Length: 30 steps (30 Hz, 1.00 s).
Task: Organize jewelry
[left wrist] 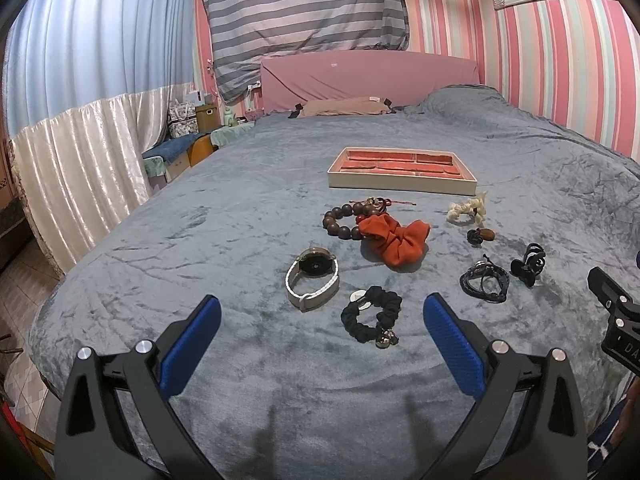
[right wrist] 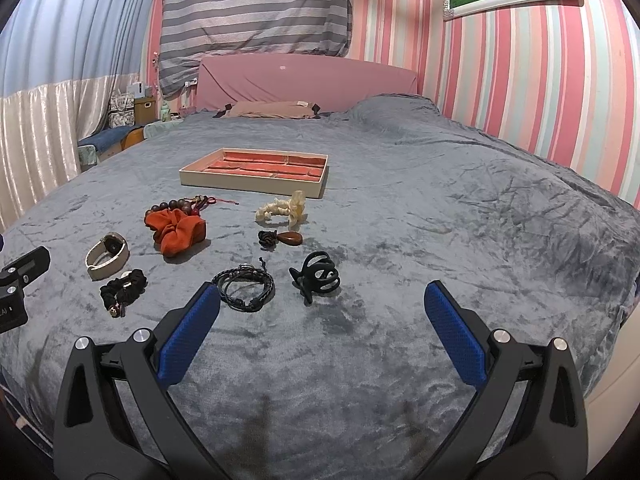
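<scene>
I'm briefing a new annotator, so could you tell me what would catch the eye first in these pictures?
The orange scrunchie stands out first, bright against the grey blanket and overlapping a brown bead bracelet. Behind the scattered pieces lies a shallow cream tray with a red compartmented lining, apparently empty. Near the bottom of each wrist view, the blue-padded fingers of the left gripper and right gripper stand wide apart, holding nothing.

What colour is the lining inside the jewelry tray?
Red-orange lining inside the jewelry tray, with a cream outer wall. It shows best in the left wrist view.
</scene>
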### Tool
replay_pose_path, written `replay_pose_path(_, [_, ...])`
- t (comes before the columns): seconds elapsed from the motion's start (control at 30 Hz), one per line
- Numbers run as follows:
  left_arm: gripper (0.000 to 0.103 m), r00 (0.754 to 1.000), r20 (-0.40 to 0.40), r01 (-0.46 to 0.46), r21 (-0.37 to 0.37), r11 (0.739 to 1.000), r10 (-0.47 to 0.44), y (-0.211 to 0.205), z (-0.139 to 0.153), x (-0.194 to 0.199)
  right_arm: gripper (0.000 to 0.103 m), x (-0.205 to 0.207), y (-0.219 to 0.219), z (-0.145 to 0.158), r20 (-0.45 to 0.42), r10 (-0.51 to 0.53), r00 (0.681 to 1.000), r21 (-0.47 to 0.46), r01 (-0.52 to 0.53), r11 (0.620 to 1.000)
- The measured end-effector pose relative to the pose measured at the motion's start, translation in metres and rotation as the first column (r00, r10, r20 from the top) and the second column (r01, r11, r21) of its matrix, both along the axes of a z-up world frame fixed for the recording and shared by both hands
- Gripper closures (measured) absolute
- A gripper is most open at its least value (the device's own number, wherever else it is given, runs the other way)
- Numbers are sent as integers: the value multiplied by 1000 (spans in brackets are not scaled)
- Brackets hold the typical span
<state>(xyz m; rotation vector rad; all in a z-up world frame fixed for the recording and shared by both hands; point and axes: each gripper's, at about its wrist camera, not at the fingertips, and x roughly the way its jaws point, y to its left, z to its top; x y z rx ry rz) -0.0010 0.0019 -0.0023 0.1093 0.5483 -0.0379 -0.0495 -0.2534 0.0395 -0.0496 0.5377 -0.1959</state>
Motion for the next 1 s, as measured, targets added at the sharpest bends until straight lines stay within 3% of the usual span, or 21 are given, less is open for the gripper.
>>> replay_pose_path(1.0, [4, 999, -33, 36, -22, 999, -37, -2, -5, 7, 4, 2, -1, -2, -7, -23, 1000, -2, 23, 1000])
